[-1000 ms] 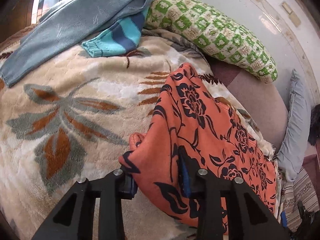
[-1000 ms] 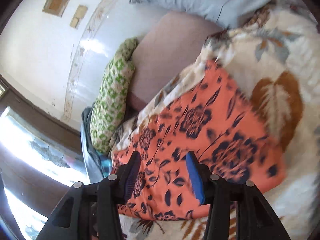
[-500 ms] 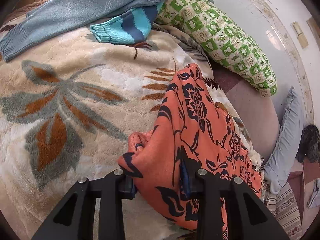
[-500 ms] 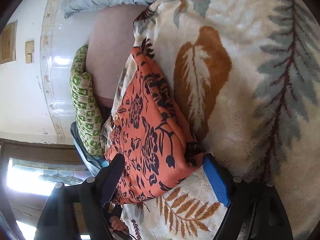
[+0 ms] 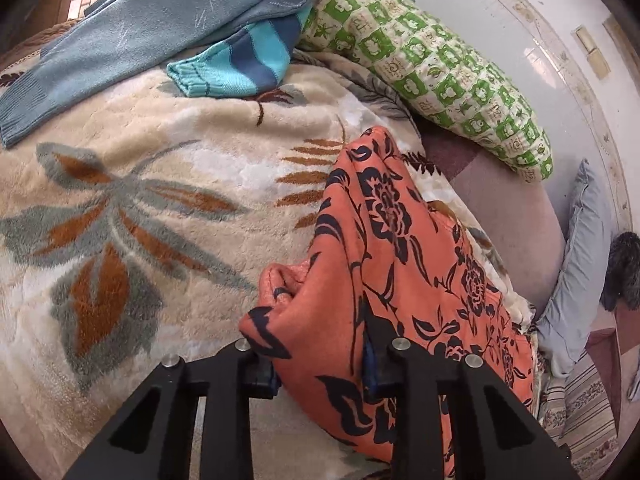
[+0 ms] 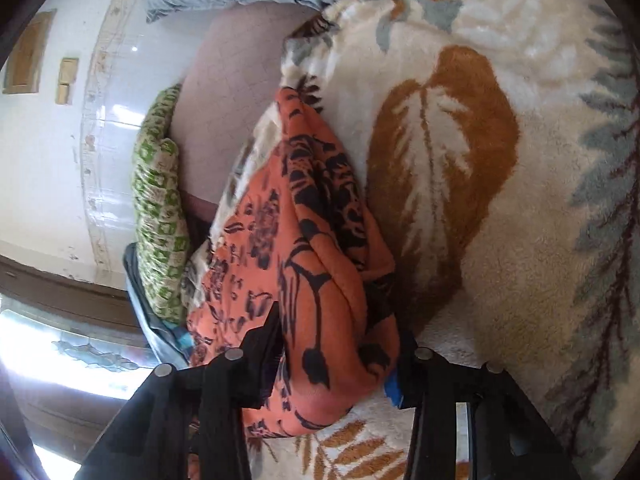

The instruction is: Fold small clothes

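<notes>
Having just closed, right gripper [image 6: 338, 364] jaws now clamp the orange floral garment [image 6: 320, 272].

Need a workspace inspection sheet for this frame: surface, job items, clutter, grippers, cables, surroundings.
Surface: plush cream blanket with a leaf print, spread over a bed.
Job's things: orange floral garment, bunched and partly folded, near the blanket's edge.
Clutter: grey-blue sweater and striped teal knit at the far side; green checked pillow; pale blue pillow.
Grippers: left gripper shut on a bunched end of the garment; right gripper has just been closing, its fingers now pressing another bunched end.
Cables: nothing seen.
Surroundings: white tiled wall, bright window, mauve sheet beyond the blanket.
</notes>
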`<control>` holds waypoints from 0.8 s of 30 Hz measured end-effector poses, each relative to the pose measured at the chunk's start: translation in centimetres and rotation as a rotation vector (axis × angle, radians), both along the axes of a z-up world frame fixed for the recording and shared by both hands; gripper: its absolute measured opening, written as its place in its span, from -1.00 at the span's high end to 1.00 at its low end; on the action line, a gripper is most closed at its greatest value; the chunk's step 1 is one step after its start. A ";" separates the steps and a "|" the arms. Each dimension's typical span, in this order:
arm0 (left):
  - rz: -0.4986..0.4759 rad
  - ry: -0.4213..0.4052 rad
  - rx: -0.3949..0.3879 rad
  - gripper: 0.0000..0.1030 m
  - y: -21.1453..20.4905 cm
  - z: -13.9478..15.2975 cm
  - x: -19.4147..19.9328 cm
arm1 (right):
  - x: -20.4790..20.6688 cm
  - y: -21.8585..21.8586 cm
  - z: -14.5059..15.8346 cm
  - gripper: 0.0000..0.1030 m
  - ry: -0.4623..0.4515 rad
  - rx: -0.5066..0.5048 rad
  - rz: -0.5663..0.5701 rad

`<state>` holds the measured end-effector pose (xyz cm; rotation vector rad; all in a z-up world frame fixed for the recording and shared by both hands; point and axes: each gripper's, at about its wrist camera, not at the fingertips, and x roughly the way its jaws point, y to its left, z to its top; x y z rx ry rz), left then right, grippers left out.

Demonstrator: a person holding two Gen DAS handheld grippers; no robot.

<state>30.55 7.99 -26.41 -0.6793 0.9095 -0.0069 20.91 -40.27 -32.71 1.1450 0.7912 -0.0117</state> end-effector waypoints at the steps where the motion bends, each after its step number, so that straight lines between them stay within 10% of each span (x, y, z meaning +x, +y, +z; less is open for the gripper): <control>1: 0.005 0.014 -0.025 0.36 0.3 -0.5 0.1 | 0.0 0.0 0.2 0.21 -0.017 0.001 -0.007; 8: -0.003 -0.044 -0.070 0.55 0.6 1.0 -0.6 | -0.2 1.7 3.5 0.32 -0.100 -0.144 0.024; 13: -0.042 -0.119 -0.075 0.58 0.3 3.8 -1.2 | -1.1 5.2 9.1 0.41 -0.208 -0.445 0.092; 24: -0.020 -0.074 -0.128 0.58 3.7 4.1 -7.4 | -8.4 5.1 9.6 0.54 -0.146 -0.441 0.067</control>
